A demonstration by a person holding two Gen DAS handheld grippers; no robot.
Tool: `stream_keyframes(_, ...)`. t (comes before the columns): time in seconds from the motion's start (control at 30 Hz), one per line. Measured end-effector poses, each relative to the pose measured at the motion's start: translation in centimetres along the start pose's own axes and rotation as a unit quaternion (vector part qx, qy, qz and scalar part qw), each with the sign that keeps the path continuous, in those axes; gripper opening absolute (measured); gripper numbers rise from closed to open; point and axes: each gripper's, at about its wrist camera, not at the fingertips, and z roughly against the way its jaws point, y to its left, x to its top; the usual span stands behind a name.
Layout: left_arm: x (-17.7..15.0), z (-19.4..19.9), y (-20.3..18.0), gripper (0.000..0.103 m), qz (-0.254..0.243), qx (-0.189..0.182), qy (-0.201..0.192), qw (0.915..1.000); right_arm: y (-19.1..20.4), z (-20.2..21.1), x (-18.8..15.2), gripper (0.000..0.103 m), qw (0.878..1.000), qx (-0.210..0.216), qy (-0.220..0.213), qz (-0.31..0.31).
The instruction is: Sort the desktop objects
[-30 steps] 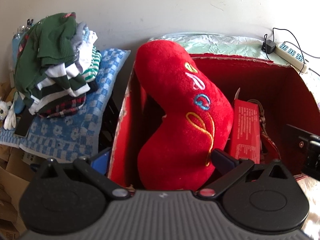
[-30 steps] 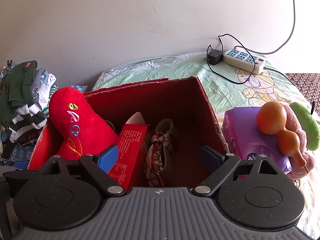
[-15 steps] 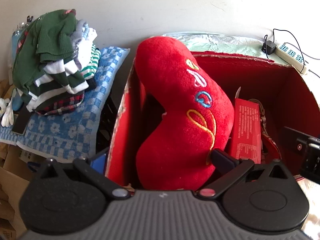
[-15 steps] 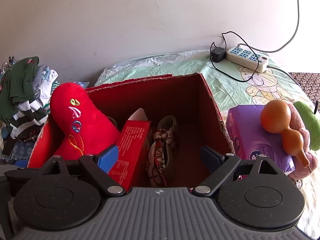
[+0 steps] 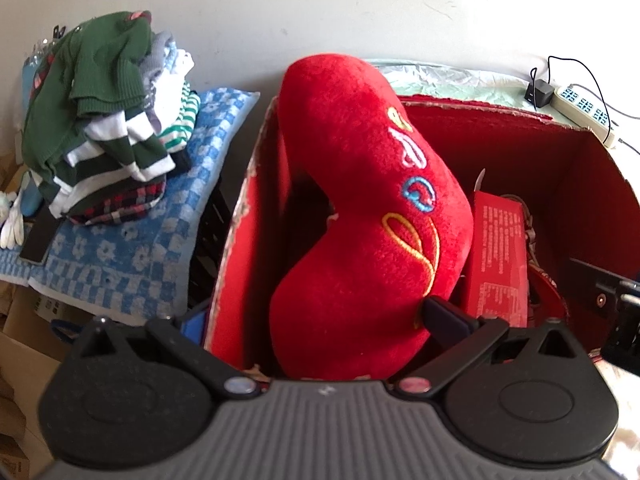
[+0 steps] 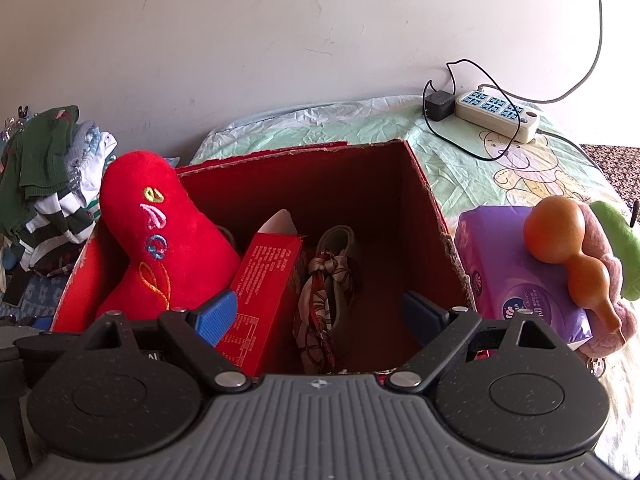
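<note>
A red plush pillow (image 5: 360, 208) with stitched letters leans in the left end of a red cardboard box (image 5: 500, 120). My left gripper (image 5: 318, 316) is open. Its left pad sits outside the box's left wall and its right pad lies against the plush's lower right side. In the right wrist view the same plush (image 6: 160, 240) stands beside a red carton (image 6: 268, 280) and a patterned scarf on a sandal (image 6: 324, 292) inside the box (image 6: 424, 184). My right gripper (image 6: 318, 314) hangs open over the box's near edge and holds nothing.
A purple tissue pack (image 6: 508, 272), an orange gourd (image 6: 568, 248) and a green plush (image 6: 616, 240) lie right of the box. A power strip (image 6: 496, 114) sits at the back. A clothes pile (image 5: 100, 112) rests on a blue checked towel (image 5: 120, 248) to the left.
Both views drift only slightly. The fingers of both grippers keep the same spread, and the plush, carton and scarf stay where they were in the box.
</note>
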Motion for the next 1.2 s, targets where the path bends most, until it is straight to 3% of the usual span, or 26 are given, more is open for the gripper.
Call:
stream_keyframes(0.5,0.2,-0.1,0.2,0.103,-0.003,0.0,0.008,1.0,0.0,0.2,0.1,0.09,1.0,0.002,-0.009,0.003)
stream_keyframes(0.77,0.6,1.6,-0.3,0.103,-0.011,0.017,-0.026,0.9994,-0.1,0.8,0.5,0.09,1.0,-0.001,-0.024,0.006)
stream_keyframes(1.2,0.4,1.4,-0.6,0.103,-0.026,0.015,-0.021,0.9993,-0.2,0.5,0.1,0.09,1.0,0.0,-0.012,0.003)
